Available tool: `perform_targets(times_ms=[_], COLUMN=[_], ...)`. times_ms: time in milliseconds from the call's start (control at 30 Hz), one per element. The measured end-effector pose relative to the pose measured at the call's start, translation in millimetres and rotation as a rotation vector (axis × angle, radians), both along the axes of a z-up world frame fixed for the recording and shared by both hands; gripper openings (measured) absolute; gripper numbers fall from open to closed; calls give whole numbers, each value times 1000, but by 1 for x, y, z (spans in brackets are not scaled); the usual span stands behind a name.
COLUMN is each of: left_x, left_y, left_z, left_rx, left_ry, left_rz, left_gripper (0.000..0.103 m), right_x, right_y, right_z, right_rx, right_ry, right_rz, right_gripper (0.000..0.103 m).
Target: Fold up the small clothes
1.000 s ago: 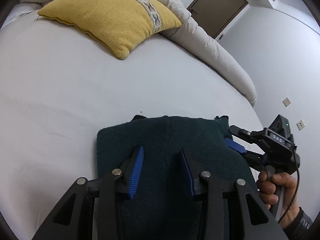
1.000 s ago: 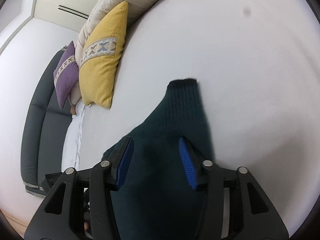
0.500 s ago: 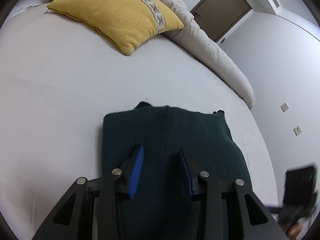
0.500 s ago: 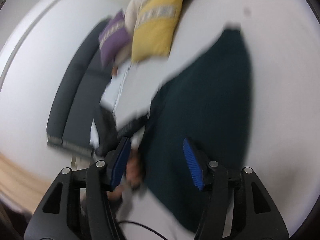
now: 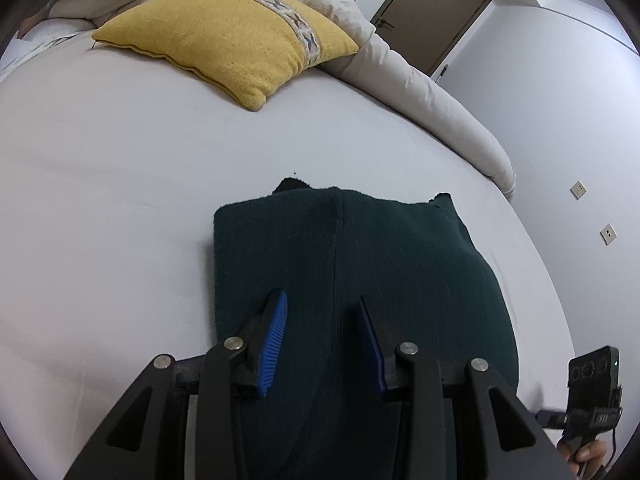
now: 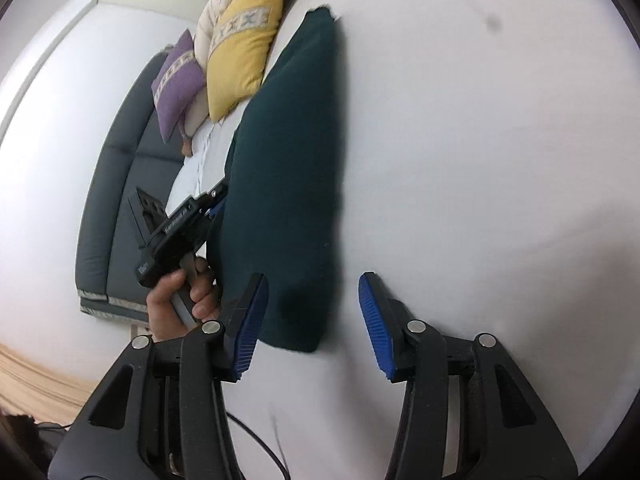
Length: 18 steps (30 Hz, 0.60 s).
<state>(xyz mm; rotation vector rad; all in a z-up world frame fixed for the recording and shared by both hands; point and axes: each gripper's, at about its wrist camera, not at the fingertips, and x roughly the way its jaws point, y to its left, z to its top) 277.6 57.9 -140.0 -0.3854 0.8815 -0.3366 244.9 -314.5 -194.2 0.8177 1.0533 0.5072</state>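
Both grippers gape, holding nothing: left gripper [image 5: 322, 336] hovers above the folded dark green garment [image 5: 360, 272], right gripper [image 6: 312, 320] at its near corner. Beyond the garment, a yellow cushion [image 5: 240, 36] lies on the white bed [image 5: 100, 180].

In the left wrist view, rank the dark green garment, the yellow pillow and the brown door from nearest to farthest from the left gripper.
From the left gripper:
1. Dark green garment, folded on the white bed directly under and ahead of the fingers.
2. Yellow pillow, further up the bed, ahead and to the left.
3. Brown door, past the bed in the far wall, ahead and to the right.
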Motion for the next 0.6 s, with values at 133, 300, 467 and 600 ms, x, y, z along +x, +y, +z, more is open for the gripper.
perform_targets(times_ms=[133,300,467,600], left_x=[-12,-38,-75,-76], left_y=[13,46,79,85], left_z=[2,-3,14,35], left_rx=[-31,-43,-90,-247], left_ry=[9,71,15,-18], left_rz=[-9,39,68,22], left_gripper=[39,63,62,62], right_x=[-3,11,28,44], right_y=[-19,-16,-5,19], right_z=[18,36,47,54], right_rx=[-19,-10,-11,1], right_ry=[-50,-87,-113,-114], right_rz=[-100,-115,-92,-81], right_gripper=[65,67,68,70])
